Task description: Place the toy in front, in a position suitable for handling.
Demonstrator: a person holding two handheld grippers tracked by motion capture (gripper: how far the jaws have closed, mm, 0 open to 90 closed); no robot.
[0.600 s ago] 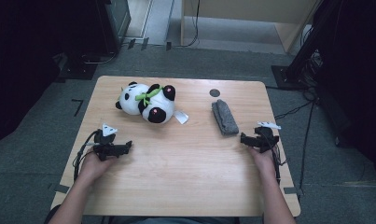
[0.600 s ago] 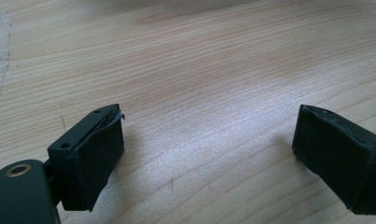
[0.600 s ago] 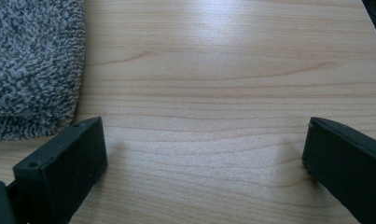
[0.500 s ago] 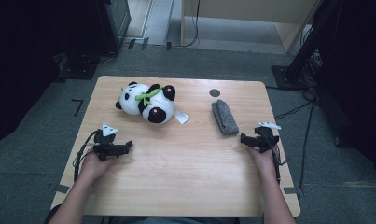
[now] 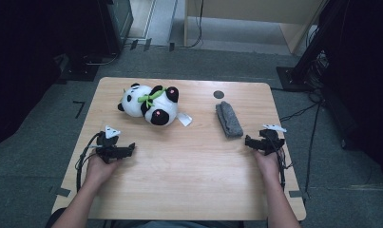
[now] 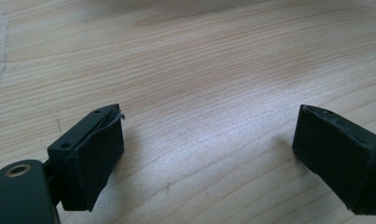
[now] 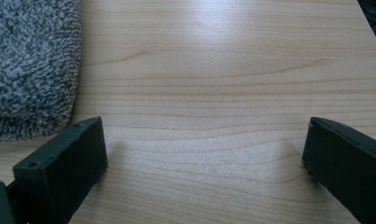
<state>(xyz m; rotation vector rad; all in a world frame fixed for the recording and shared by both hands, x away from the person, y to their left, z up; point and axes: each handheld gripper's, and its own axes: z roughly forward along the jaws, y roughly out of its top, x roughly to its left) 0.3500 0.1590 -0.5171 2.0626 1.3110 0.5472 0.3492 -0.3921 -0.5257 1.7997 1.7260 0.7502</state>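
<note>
A plush panda (image 5: pixel 149 102) with a green ribbon lies on its side at the back left of the wooden table (image 5: pixel 189 180), a white tag beside it. A folded grey towel (image 5: pixel 228 119) (image 7: pixel 29 65) lies at the back right. My left gripper (image 5: pixel 128 151) (image 6: pixel 209 158) rests low on the table in front of the panda, jaws wide apart over bare wood. My right gripper (image 5: pixel 249 141) (image 7: pixel 204 163) sits just in front of the towel's near end, open, with nothing between its jaws.
A small dark round mark (image 5: pixel 219 94) lies near the table's back edge beyond the towel. Cables trail off both hands toward the table's sides. Dark equipment and a stand (image 5: pixel 298 71) stand on the floor around the table.
</note>
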